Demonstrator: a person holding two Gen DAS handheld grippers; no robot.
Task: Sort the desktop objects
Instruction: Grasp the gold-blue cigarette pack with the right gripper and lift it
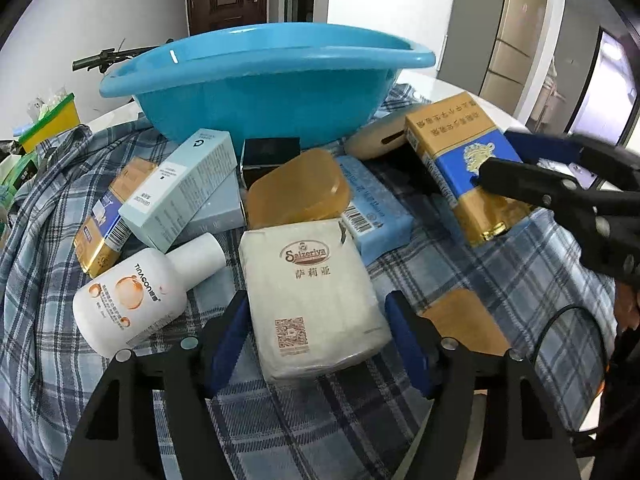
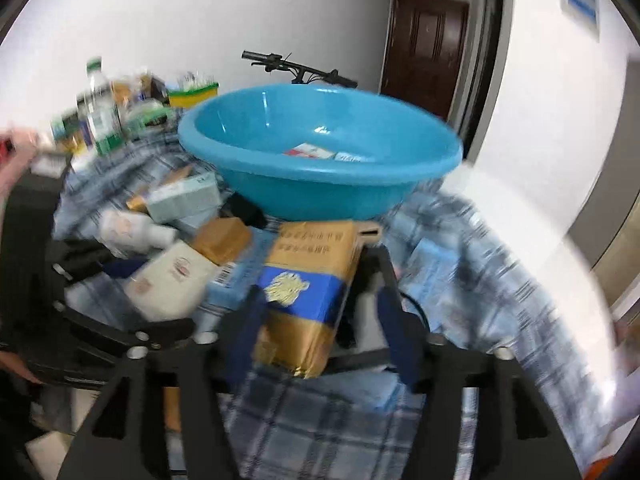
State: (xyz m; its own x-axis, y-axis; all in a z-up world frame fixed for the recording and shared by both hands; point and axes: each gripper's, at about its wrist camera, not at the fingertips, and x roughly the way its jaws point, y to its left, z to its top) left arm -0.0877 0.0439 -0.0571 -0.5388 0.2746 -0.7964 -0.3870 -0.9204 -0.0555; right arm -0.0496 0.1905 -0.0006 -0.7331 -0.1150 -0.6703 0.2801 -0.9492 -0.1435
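I'm mid-pick: my left gripper (image 1: 316, 340) straddles the Saizeriya tissue pack (image 1: 314, 300) at the desk's near edge, fingers wide and unclosed, while my right gripper (image 2: 320, 332) brackets the gold-and-blue carton (image 2: 308, 300), grip unclear, so next I close and lift toward the blue basin (image 2: 320, 148).

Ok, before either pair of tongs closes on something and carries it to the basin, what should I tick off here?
1. Left tongs open around the white tissue pack: ok, a pad sits on each side with gaps.
2. Right tongs gripping the gold and blue box: cannot tell; one pad touches, the other stands apart, and the view is blurred.
3. Gold and blue box off the plaid cloth: cannot tell.
4. Blue basin has room: ok, only a few small items inside.
5. Tissue pack free of neighbours: not ok, the amber soap rests at its far edge.
6. White bottle clear of the left tongs: ok.
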